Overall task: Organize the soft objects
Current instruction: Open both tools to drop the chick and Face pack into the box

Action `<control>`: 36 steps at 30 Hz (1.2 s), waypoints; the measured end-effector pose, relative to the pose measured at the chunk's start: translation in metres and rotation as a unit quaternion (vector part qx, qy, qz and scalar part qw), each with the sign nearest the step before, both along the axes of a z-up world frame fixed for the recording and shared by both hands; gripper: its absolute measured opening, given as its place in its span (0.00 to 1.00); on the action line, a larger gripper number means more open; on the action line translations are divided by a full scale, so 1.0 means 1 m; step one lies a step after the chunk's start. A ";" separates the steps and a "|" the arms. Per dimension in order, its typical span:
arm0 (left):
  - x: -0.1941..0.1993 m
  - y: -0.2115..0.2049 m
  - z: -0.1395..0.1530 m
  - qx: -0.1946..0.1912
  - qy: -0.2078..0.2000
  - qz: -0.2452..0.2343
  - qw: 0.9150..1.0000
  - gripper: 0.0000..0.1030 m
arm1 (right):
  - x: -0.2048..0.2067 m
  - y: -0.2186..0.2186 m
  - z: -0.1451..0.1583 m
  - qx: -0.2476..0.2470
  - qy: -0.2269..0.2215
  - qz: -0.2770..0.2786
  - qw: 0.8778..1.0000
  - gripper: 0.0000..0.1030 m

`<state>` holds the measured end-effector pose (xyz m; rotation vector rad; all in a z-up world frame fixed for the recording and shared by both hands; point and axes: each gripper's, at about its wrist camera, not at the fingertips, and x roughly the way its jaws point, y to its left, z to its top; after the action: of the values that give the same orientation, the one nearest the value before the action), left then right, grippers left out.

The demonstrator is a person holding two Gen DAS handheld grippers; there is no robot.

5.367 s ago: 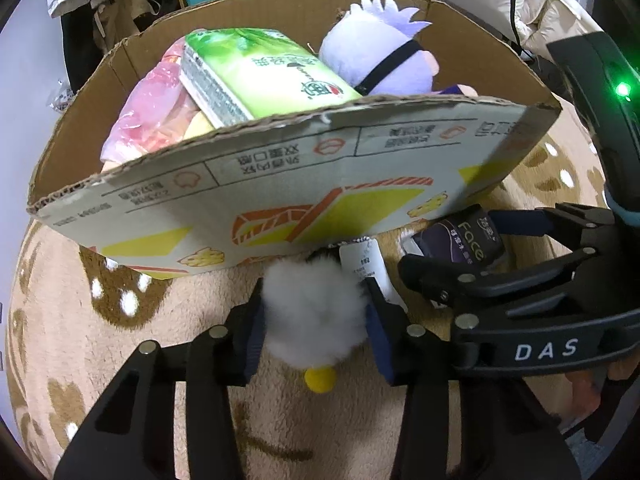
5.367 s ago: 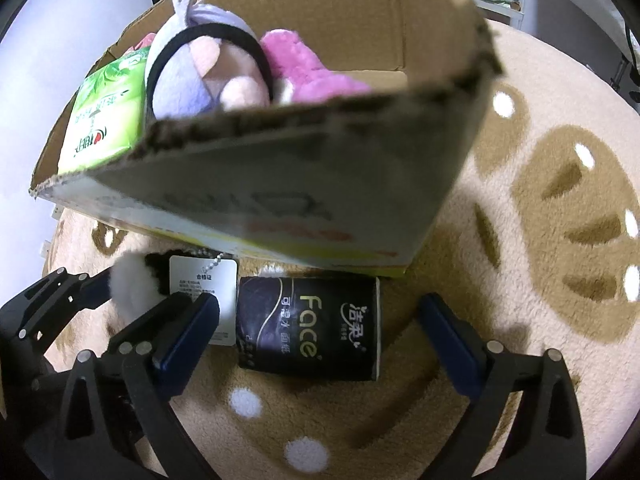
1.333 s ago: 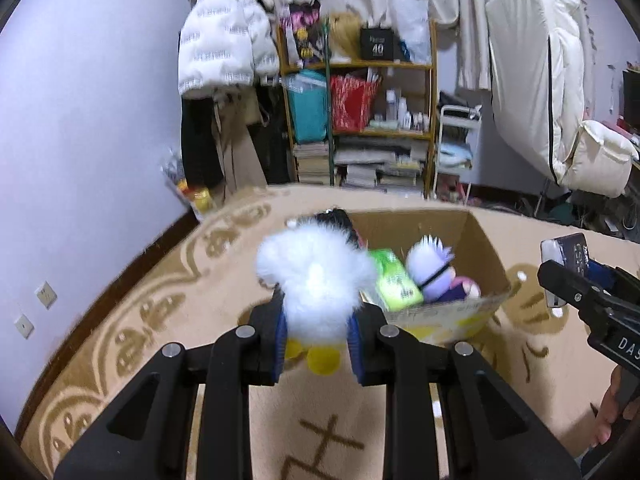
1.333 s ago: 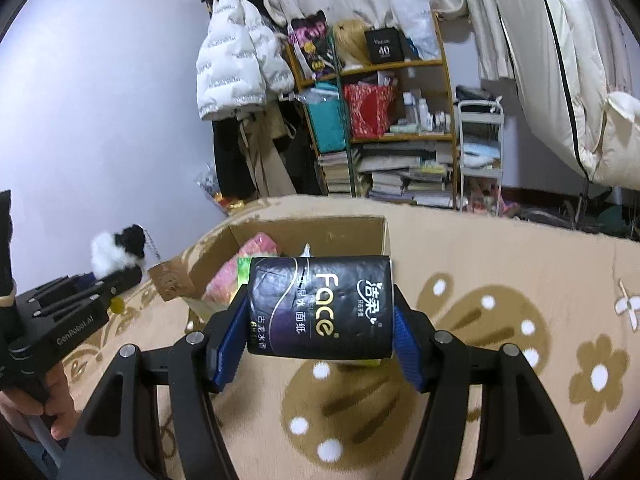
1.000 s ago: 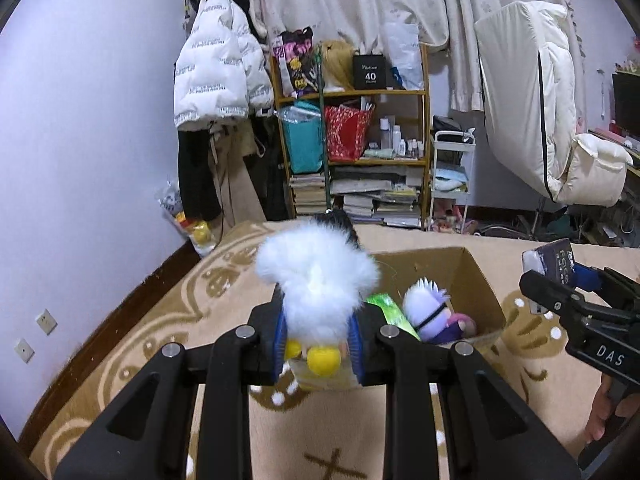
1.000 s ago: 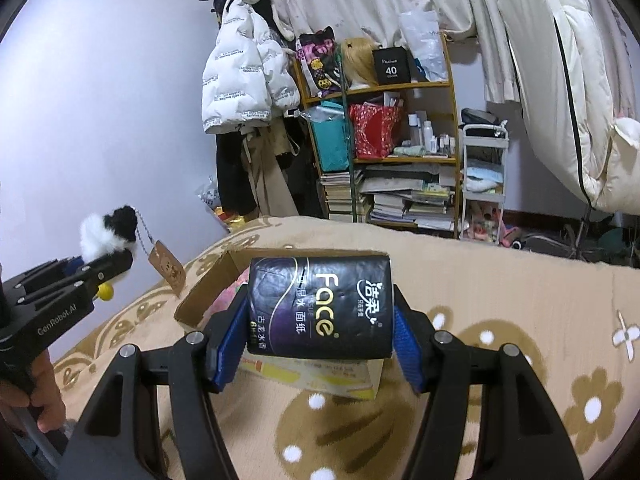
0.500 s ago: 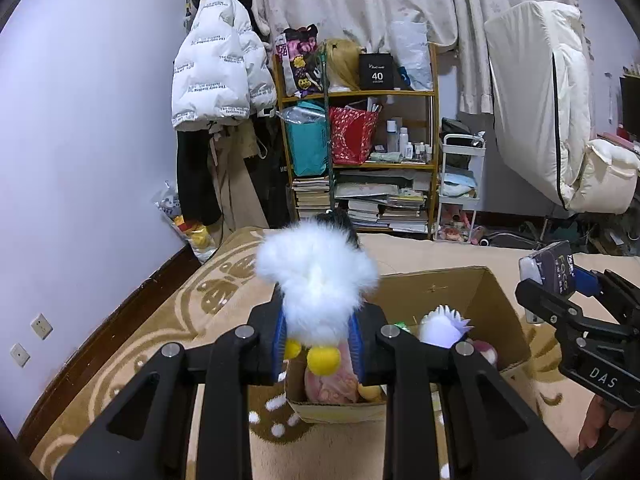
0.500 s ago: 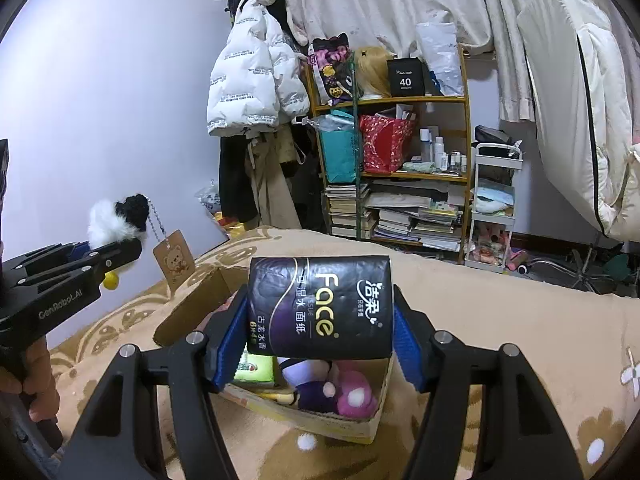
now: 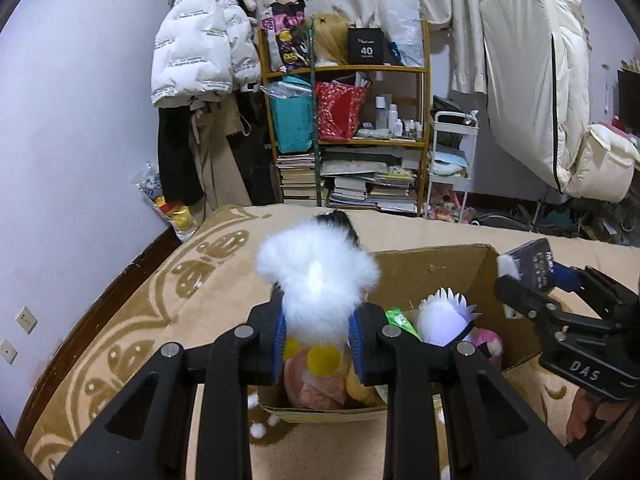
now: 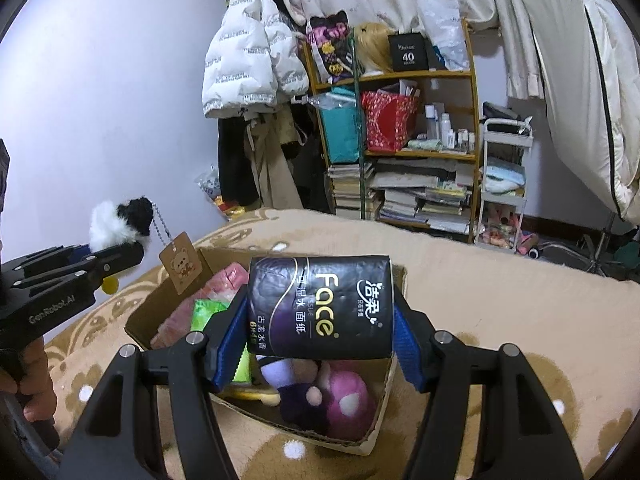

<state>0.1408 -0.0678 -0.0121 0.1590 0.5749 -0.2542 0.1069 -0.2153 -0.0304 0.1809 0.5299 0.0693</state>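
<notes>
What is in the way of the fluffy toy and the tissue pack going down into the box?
Nothing visible. The cardboard box is open on top, and the fluffy toy and black tissue pack hang above it. Both would land on plush toys already inside.

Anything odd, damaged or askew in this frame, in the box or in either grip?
Nothing stands out. The left gripper holds the fluffy white toy and the right gripper holds the black tissue pack squarely, both above the open cardboard box. A paper tag dangles from the toy's chain.

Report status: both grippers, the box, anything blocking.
Left gripper shut on fluffy toy. Right gripper shut on tissue pack. Cardboard box below, open, part full. Nothing blocking.
</notes>
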 end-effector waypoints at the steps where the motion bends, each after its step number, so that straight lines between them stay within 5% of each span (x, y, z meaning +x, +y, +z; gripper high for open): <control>1: 0.000 -0.001 -0.001 0.001 0.001 -0.004 1.000 0.25 | 0.002 0.000 -0.003 0.001 0.005 0.001 1.000 0.66; 13: 0.002 -0.025 -0.024 0.019 0.033 -0.040 0.998 0.29 | 0.005 -0.005 -0.017 0.009 0.025 0.001 1.000 0.66; 18: 0.005 -0.022 -0.033 0.022 0.047 -0.027 0.998 0.55 | 0.005 -0.006 -0.019 0.010 0.032 0.004 0.999 0.67; 27: -0.002 -0.010 -0.031 0.038 0.040 0.002 0.998 0.85 | 0.001 -0.007 -0.015 0.011 0.028 0.000 1.000 0.80; 36: -0.014 0.001 -0.017 0.034 0.040 0.021 0.998 0.92 | -0.013 -0.010 0.001 0.024 0.011 -0.007 1.000 1.00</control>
<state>0.1271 -0.0666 -0.0296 0.2028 0.6671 -0.2008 0.0939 -0.2250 -0.0291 0.2326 0.5489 0.0657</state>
